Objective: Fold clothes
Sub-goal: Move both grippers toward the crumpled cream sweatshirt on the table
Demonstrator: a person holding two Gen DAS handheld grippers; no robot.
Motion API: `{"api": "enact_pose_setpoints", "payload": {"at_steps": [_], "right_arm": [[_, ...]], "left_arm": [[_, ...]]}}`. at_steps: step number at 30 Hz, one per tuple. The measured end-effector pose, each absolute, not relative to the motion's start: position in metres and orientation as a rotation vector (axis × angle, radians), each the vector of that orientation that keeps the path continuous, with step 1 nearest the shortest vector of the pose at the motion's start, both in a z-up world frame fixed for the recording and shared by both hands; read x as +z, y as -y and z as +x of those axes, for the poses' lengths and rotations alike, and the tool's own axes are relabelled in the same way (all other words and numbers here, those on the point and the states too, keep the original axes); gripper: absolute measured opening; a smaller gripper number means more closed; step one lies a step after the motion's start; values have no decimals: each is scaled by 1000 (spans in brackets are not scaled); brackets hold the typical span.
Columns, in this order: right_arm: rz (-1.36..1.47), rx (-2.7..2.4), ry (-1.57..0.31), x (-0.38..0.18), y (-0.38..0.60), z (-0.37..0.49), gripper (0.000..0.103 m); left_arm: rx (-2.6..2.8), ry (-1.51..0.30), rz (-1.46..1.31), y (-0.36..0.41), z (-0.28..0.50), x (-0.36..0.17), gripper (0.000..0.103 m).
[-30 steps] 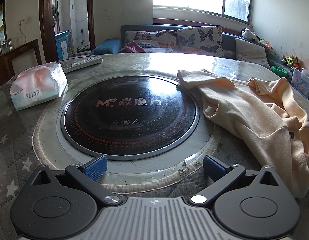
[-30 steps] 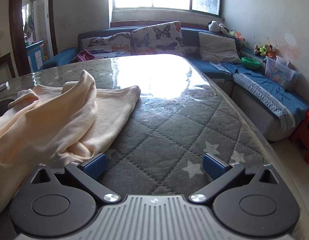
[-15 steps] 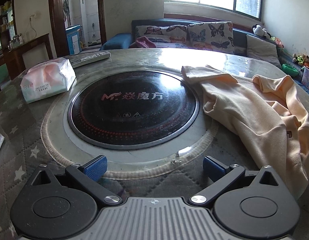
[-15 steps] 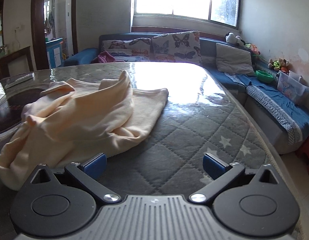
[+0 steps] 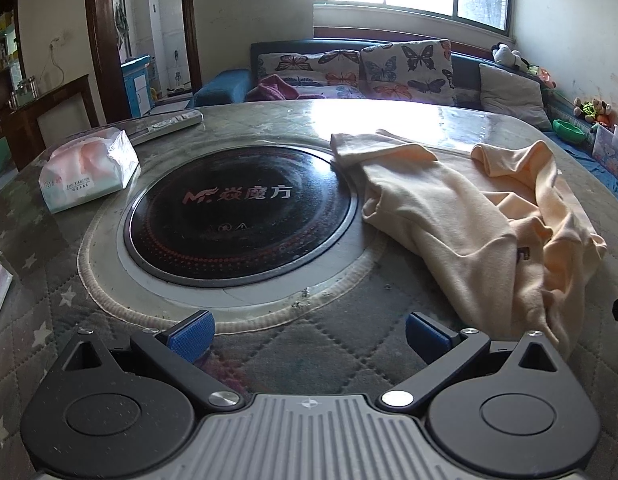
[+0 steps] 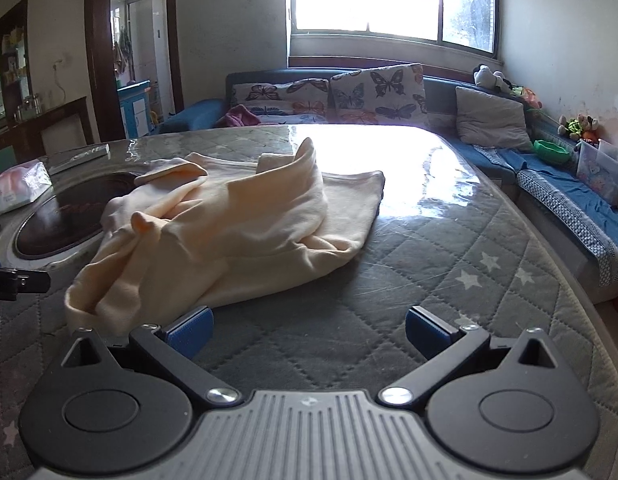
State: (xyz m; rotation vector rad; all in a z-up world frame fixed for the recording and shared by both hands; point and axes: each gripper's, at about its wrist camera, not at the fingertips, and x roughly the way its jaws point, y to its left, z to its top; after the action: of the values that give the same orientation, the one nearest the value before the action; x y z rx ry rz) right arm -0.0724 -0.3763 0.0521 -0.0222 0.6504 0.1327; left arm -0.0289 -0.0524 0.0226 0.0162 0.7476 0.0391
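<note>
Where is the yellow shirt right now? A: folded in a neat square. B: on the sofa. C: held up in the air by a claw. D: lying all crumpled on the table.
D: the yellow shirt lies bunched and wrinkled on the quilted table, partly over the round black cooktop, while the left claw and the right claw are both open and hold nothing.
</note>
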Motion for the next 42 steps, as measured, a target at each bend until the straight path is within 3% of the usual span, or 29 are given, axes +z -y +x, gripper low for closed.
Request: {"api": "enact_pose_setpoints", "payload": {"at_steps": [42], "right_arm": [[-5, 177, -642, 62, 357, -111, 103]], "left_arm": [[-24, -747, 97, 98, -61, 27, 103]]}}
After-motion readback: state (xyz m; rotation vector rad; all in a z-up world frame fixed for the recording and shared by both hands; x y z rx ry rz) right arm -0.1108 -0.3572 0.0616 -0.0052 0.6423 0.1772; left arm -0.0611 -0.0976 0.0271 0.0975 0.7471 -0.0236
